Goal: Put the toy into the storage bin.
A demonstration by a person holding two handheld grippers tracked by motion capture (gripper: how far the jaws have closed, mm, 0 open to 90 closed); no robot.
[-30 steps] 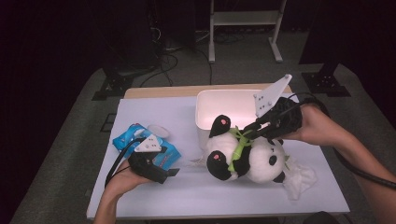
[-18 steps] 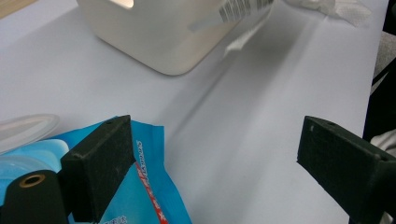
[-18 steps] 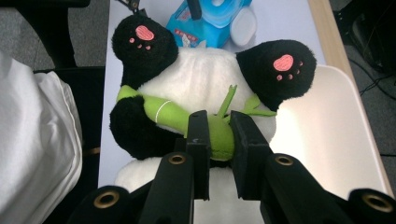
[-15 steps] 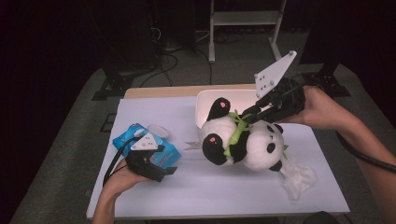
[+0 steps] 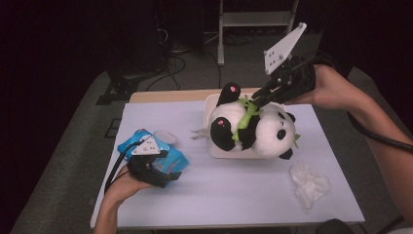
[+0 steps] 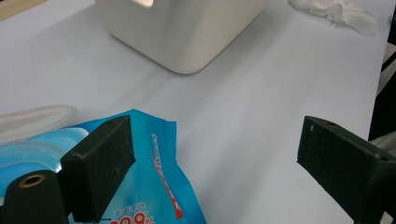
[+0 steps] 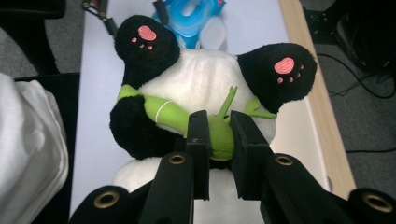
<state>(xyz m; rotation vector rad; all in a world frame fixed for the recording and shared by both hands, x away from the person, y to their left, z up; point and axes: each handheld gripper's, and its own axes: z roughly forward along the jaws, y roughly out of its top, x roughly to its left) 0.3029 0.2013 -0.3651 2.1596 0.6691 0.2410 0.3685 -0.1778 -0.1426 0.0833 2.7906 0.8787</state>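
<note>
Black and white plush, a soft panda toy [image 5: 253,127], hangs tilted above the cream plastic bin [image 5: 229,152] at about one o'clock from the table's middle, its pink-soled feet toward ten o'clock and its head toward four. Around its belly it hugs a green fabric bamboo stalk [image 7: 196,122], and the right gripper [image 7: 217,135] has its two black jaws clamped on that stalk, as the right gripper view shows plainly; in the high view this gripper [image 5: 263,95] reaches in from two o'clock, with its grey three-cornered plate raised above it.

At eight o'clock on the pale lilac table top [image 5: 243,195] the left gripper [image 5: 165,178] lies over a blue plastic pack of wet wipes [image 5: 168,158]. Its jaws stand wide apart with nothing pinched: in the left gripper view one pad rests just above the pack's printed corner [image 6: 159,172] and the other hangs over bare table. A clear round lid [image 5: 164,136] lies just beside the pack at its twelve o'clock edge. A crumpled white tissue [image 5: 309,183] rests at four o'clock, well apart from the bin.
</note>
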